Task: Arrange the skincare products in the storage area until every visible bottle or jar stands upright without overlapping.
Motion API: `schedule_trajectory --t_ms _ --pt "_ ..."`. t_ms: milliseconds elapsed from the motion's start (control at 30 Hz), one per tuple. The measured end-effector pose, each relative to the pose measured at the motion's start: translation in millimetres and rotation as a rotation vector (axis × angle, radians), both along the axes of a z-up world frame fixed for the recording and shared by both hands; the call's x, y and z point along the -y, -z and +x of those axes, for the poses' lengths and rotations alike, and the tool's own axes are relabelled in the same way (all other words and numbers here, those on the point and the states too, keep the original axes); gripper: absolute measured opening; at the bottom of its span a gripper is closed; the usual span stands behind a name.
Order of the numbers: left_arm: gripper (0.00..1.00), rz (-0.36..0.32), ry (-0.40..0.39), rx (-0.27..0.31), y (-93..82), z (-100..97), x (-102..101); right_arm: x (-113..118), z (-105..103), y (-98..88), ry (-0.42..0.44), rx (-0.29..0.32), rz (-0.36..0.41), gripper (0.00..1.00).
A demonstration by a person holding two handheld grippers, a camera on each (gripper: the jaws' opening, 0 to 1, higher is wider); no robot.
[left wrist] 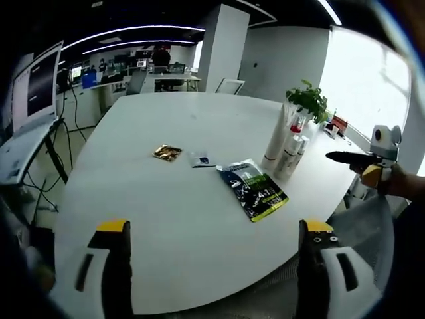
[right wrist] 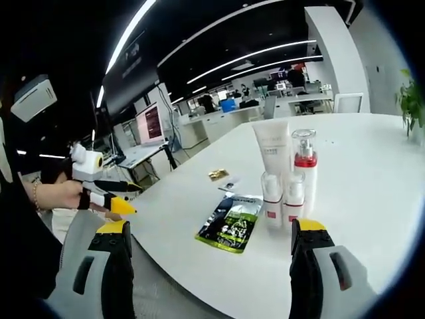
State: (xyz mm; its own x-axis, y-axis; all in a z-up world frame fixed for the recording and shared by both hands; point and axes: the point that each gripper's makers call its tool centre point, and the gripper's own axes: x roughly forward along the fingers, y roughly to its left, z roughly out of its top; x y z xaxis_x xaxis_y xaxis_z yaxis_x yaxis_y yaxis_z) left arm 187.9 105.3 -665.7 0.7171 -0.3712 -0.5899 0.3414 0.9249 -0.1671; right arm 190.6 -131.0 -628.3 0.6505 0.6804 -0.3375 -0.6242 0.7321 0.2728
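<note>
Both tools, left (left wrist: 216, 242) and right (right wrist: 209, 242), are held jaws apart, empty. Upright cluster on bench (right wrist: 372, 199): tube (right wrist: 273, 149), pump bottle (right wrist: 304, 166), two small bottles (right wrist: 271, 199), beside the sachet (right wrist: 230, 223). Likely light, slick, tippy; bodies are best gripped low.

On the white tabletop (right wrist: 372, 173) a tall white tube (right wrist: 273, 150) stands upright. Touching its right side stands a pump bottle (right wrist: 305, 161) with a red band; two small bottles (right wrist: 282, 197) stand just in front. Left of the tube lies a dark green packet (right wrist: 231, 223) flat, with a gold sachet (right wrist: 218, 175) farther back. The right gripper (right wrist: 207, 266) hangs with jaws wide apart. The left gripper (right wrist: 109, 193) is held in a hand beyond the tabletop's edge.
</note>
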Motion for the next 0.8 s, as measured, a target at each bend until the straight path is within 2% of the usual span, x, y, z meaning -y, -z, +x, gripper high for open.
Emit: schedule_trajectory --t_ms 300,567,800 --pt "0.99 -0.008 -0.015 -0.017 6.6 10.3 0 -1 -3 0.7 -0.003 -0.009 -0.007 1.00" --pt "0.98 -0.006 0.008 -0.013 4.6 38.7 16 0 -3 2.3 0.002 -0.022 -0.008 1.00" --pt "0.98 0.006 0.047 -0.028 12.2 61.3 32 6 1 5.9 0.020 -0.023 -0.011 1.00"
